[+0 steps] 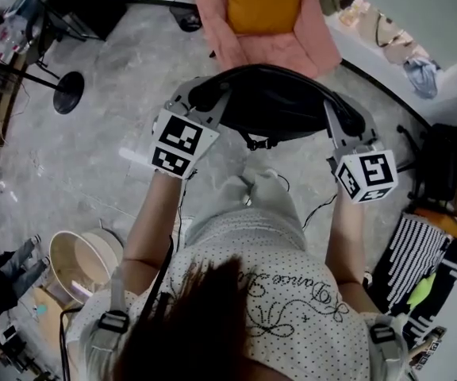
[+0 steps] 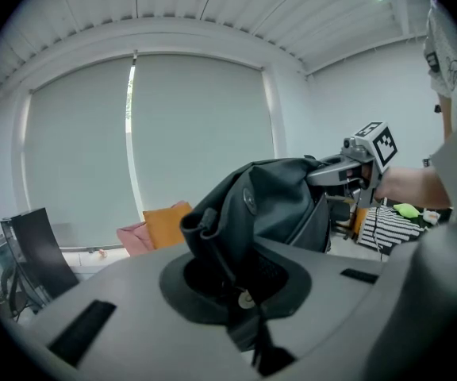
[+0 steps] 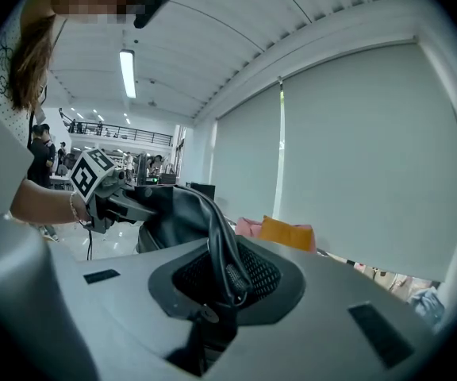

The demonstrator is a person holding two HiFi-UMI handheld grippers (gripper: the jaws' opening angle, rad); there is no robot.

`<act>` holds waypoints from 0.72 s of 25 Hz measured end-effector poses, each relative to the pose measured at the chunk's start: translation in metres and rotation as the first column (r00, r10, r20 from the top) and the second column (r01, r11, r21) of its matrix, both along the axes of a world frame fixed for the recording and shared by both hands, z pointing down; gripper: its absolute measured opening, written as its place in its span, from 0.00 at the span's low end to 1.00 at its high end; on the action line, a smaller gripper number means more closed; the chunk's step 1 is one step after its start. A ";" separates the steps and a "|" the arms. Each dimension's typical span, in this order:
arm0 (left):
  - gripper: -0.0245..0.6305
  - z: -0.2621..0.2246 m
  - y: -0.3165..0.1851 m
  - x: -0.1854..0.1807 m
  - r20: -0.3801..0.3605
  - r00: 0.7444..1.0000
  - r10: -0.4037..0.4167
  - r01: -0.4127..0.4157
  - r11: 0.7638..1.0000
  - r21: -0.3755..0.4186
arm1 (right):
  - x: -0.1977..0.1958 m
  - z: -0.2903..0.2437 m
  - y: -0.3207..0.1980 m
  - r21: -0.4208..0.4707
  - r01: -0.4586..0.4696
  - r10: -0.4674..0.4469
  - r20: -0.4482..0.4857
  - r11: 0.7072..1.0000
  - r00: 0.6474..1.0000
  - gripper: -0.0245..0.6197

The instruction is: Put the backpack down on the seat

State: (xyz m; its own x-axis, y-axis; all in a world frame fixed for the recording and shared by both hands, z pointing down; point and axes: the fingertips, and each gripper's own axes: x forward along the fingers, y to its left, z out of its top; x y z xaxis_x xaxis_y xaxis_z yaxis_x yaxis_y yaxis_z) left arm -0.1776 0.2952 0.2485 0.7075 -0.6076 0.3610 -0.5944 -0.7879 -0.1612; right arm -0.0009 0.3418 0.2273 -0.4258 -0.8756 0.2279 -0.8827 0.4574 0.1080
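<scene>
Nearest the lens, the left gripper [image 2: 240,296] has its jaws drawn almost together, pinching a fold of the black backpack [image 2: 280,201] with a small metal snap at the nip. The right gripper [image 3: 213,304] is likewise nearly closed, its jaws clamped on a black strap of the backpack [image 3: 173,213].

In the head view, the left gripper [image 1: 205,98] and the right gripper [image 1: 346,124] hold opposite ends of the backpack [image 1: 280,105]. It hangs clear of the floor, its long axis running side to side between the two grippers.

Beyond the jaws stands the pink seat [image 1: 312,50] with an orange cushion [image 1: 264,2]. The backpack is short of the seat's near edge, not resting on it.

Grey floor [image 1: 94,157] lies open to the left of the left gripper. A round stand base [image 1: 68,92] sits farther left. A striped item [image 1: 411,256] lies to the right of the right gripper.
</scene>
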 end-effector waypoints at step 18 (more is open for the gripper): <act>0.08 0.002 -0.107 0.045 -0.015 0.996 -0.091 0.091 0.996 -0.001 | 0.048 -0.001 -0.124 0.011 0.093 -0.093 0.001 0.996 0.996 0.13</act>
